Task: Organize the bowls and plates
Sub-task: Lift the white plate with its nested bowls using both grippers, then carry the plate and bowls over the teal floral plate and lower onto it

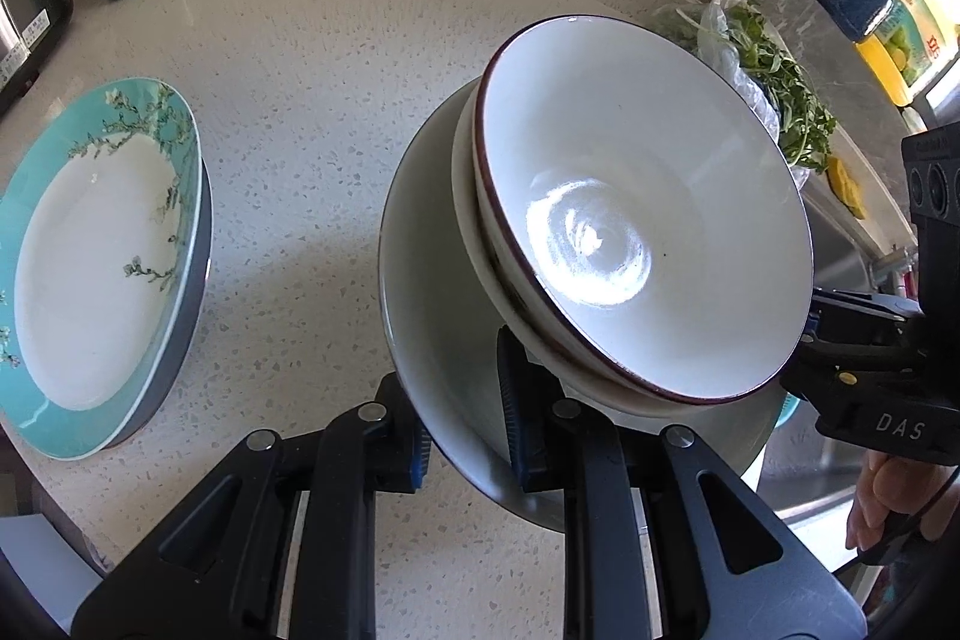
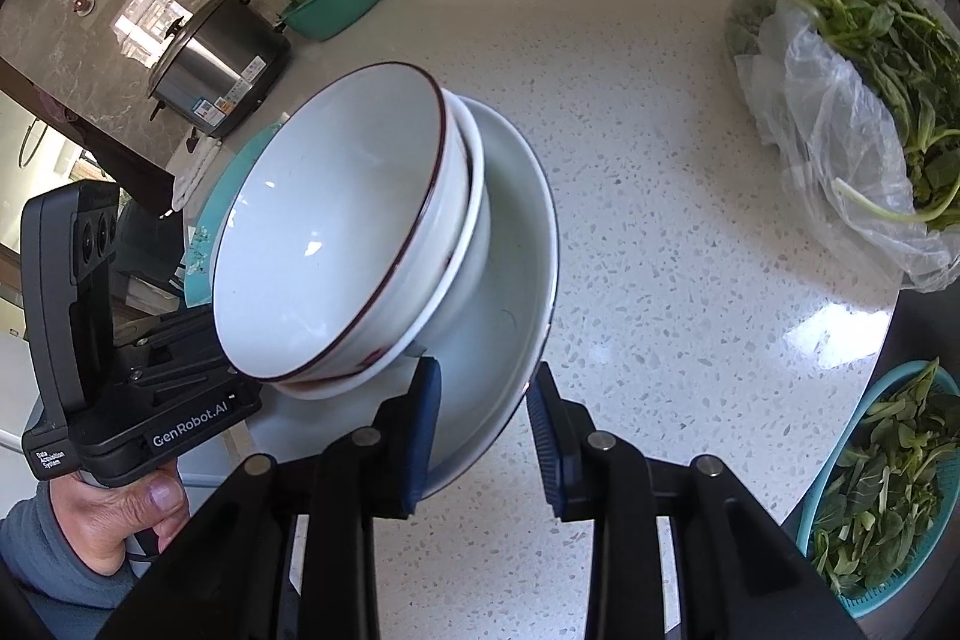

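Your left gripper (image 1: 465, 433) and right gripper (image 2: 483, 427) each clamped opposite rims of the white plate (image 1: 432, 340), which was held above the speckled countertop (image 1: 312, 100) carrying two nested bowls (image 1: 642, 220). The teal floral plate (image 1: 102, 268) lay to the left, nearer your left gripper.

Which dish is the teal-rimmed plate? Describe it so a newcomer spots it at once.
Start at the pale speckled counter. To the left of the white plate that both grippers hold with bowls stacked on it, a plate lies flat by itself. It alone has a broad teal rim painted with blossoming branches; the other dishes are plain white.
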The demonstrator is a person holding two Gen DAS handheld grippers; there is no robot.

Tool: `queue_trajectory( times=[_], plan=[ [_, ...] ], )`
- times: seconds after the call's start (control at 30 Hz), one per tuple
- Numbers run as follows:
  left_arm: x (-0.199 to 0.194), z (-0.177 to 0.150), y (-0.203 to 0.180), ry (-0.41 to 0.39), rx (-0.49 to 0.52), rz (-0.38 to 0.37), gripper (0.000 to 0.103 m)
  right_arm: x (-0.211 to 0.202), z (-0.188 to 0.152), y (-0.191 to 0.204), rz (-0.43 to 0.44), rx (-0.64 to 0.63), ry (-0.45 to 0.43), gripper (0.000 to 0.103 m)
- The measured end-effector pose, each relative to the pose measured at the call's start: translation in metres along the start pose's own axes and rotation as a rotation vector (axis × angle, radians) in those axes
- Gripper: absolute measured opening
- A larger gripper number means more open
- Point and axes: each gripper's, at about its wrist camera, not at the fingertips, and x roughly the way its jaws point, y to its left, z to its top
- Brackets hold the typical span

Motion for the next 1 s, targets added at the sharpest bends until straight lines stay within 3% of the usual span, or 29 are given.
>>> queue_trajectory(
  times=[0.57,1.0],
  plan=[
    [-0.05,0.004,0.018,-0.036,-0.012,0.0,0.018,-0.016,0.011,0.02,0.02,-0.051,-0.008,0.032],
    [-0.12,0.014,0.085,-0.088,-0.05,0.021,0.019,-0.019,0.042,0.093,0.047,-0.145,-0.023,0.032]
  ],
)
